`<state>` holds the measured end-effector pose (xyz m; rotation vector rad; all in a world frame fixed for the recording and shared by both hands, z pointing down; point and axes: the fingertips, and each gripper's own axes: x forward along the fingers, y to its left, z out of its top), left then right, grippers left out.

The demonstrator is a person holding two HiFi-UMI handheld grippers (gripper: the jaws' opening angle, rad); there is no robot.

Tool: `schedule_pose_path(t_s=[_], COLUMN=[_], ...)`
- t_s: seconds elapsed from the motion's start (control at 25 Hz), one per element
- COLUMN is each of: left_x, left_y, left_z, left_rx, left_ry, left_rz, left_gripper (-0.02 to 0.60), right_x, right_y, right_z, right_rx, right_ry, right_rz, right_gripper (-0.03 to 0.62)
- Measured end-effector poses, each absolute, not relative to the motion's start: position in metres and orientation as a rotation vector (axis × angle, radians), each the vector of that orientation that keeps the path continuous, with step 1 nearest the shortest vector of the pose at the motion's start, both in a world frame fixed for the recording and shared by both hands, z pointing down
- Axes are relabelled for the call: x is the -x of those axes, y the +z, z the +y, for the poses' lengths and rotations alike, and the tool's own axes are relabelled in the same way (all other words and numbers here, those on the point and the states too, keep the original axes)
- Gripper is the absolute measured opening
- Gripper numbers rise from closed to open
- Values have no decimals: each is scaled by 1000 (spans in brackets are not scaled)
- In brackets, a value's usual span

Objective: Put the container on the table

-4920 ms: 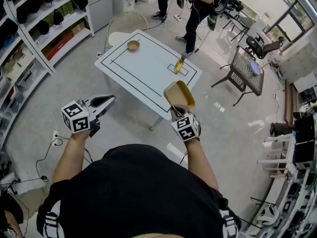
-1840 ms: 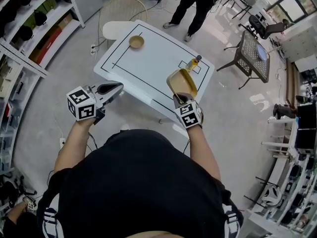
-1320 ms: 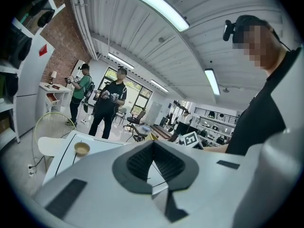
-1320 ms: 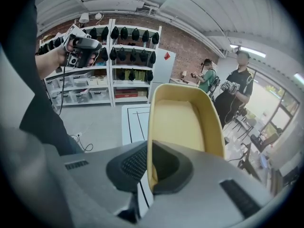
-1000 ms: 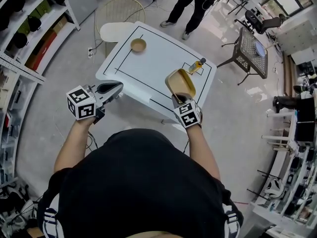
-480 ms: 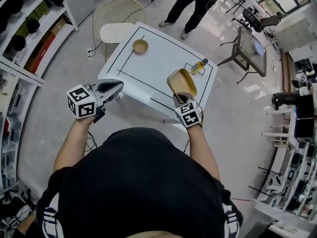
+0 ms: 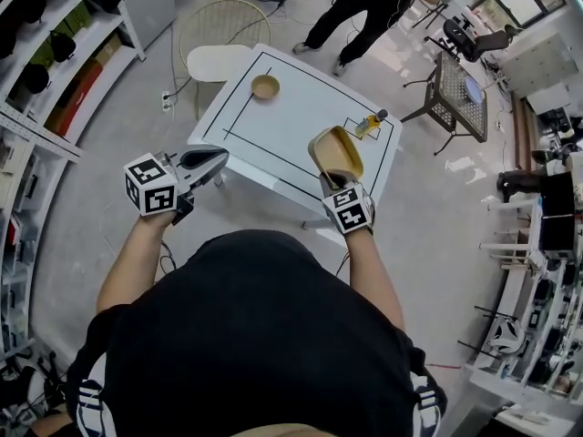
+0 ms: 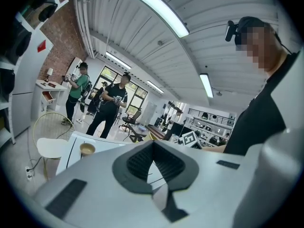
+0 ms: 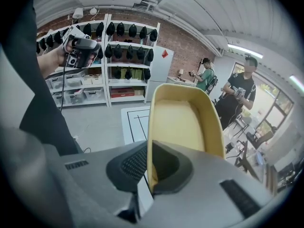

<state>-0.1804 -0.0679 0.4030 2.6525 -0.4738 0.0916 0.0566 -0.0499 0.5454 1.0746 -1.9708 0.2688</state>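
A tan, scoop-shaped container [image 7: 335, 153] stands upright with my right gripper [image 7: 336, 177] shut on its lower rim. It hangs in the air over the near right edge of the white table [image 7: 301, 107]. In the right gripper view the container [image 9: 185, 122] fills the middle, its wall pinched between the dark pads [image 9: 135, 163]. My left gripper [image 7: 217, 157] is held near the table's near left corner, shut with nothing in it. Its pads [image 8: 137, 161] meet along a line, and the table [image 8: 71, 148] lies beyond.
On the table stand a small tan bowl [image 7: 265, 86] at the far left and a yellow bottle [image 7: 368, 124] at the far right. A wire chair [image 7: 219, 39] sits behind the table, shelves [image 7: 55, 53] line the left, people [image 7: 364, 7] stand beyond, and a mesh chair [image 7: 460, 89] is at the right.
Both hands have drifted a little toward the table, and the container is still held upright. The jaws have not changed.
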Motion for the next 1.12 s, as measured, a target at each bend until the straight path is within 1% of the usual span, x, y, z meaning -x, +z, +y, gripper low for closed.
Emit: schedule_pose_path(t_s=[0.48,1.12], left_x=[199,183], left_y=[389,402], left_z=[-60,-80], left_rx=[-2672,-2680], left_ry=[63,126], left_rz=[-506,-537], left_gripper=[6,6], right_x=[-56,-78], right_y=[529,557], right_z=[-44,-66], right_rx=[-1088,-1112], right_ry=[235,277], right_rz=[-1952,-1973], right_gripper=[8,8])
